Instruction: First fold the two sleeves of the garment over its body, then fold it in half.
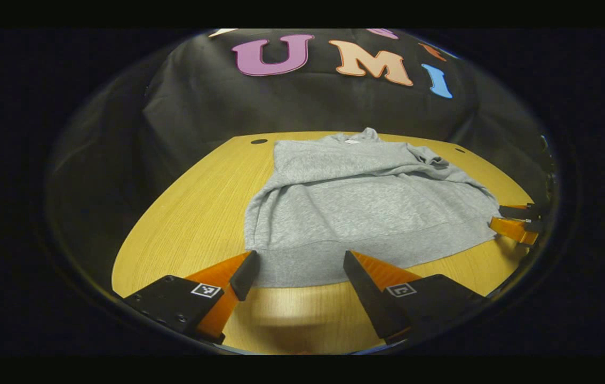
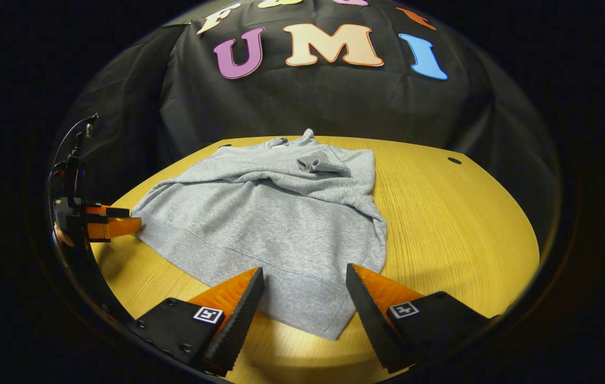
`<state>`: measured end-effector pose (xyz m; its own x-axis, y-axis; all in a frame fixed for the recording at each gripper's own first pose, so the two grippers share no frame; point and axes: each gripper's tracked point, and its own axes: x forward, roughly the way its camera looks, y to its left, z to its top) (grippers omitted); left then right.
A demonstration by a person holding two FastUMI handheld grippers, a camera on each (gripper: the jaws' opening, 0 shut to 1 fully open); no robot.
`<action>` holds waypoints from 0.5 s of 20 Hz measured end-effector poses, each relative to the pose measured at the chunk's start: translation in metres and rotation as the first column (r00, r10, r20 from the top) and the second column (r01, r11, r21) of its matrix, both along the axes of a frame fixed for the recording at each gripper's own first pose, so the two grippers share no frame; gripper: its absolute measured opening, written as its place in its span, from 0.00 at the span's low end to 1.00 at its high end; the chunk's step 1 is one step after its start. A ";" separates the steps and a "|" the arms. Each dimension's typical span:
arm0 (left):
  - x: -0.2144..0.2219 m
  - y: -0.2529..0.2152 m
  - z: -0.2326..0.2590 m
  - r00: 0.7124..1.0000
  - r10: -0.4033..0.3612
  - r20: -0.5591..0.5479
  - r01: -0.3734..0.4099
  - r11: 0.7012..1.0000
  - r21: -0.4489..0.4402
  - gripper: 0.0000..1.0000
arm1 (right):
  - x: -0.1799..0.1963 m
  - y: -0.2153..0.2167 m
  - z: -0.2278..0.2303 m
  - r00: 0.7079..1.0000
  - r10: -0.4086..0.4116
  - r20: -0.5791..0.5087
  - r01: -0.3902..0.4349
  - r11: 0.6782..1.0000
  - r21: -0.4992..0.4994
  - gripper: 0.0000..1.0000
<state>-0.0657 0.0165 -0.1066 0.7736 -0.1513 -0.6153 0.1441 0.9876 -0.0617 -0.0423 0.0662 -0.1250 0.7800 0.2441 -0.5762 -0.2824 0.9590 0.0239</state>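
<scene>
Yellow wood bench (image 1: 190,213), round edge, small dark holes (image 1: 259,141) at far side. Grey garment (image 1: 356,208) flat on bench, both sleeves folded over body, collar at 12 o'clock. Left claw (image 1: 298,266) wide, over hem at 6 o'clock. Right claw (image 2: 305,282) wide, over hem corner.
</scene>
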 end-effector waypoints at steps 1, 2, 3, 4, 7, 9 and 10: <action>0.000 -0.002 0.000 1.000 -0.007 0.003 0.007 1.000 0.002 0.95 | 0.000 0.002 -0.002 1.000 0.003 0.001 -0.003 1.000 0.007 0.92; 0.000 -0.005 0.001 1.000 -0.015 0.006 0.015 1.000 -0.003 0.91 | -0.001 0.004 0.000 1.000 0.005 -0.001 -0.005 1.000 0.015 0.89; -0.001 -0.007 0.002 1.000 -0.020 0.005 0.020 1.000 -0.005 0.87 | -0.002 0.006 -0.001 1.000 0.006 -0.004 -0.006 1.000 0.016 0.77; -0.001 -0.009 0.003 1.000 -0.025 0.009 0.026 1.000 -0.008 0.78 | -0.001 0.006 -0.001 1.000 0.008 -0.001 -0.008 1.000 0.013 0.69; 0.000 -0.016 0.004 0.999 -0.039 0.016 0.039 0.999 -0.001 0.60 | -0.003 0.013 -0.001 1.000 0.018 -0.014 -0.017 0.999 0.045 0.43; 0.002 -0.019 0.004 0.999 -0.050 0.021 0.050 0.999 0.001 0.47 | -0.006 0.019 -0.002 0.999 0.028 -0.028 -0.026 0.997 0.073 0.32; 0.003 -0.022 0.005 0.999 -0.038 0.027 0.038 0.999 -0.032 0.43 | -0.008 0.020 0.000 0.999 0.032 -0.032 -0.030 0.997 0.077 0.25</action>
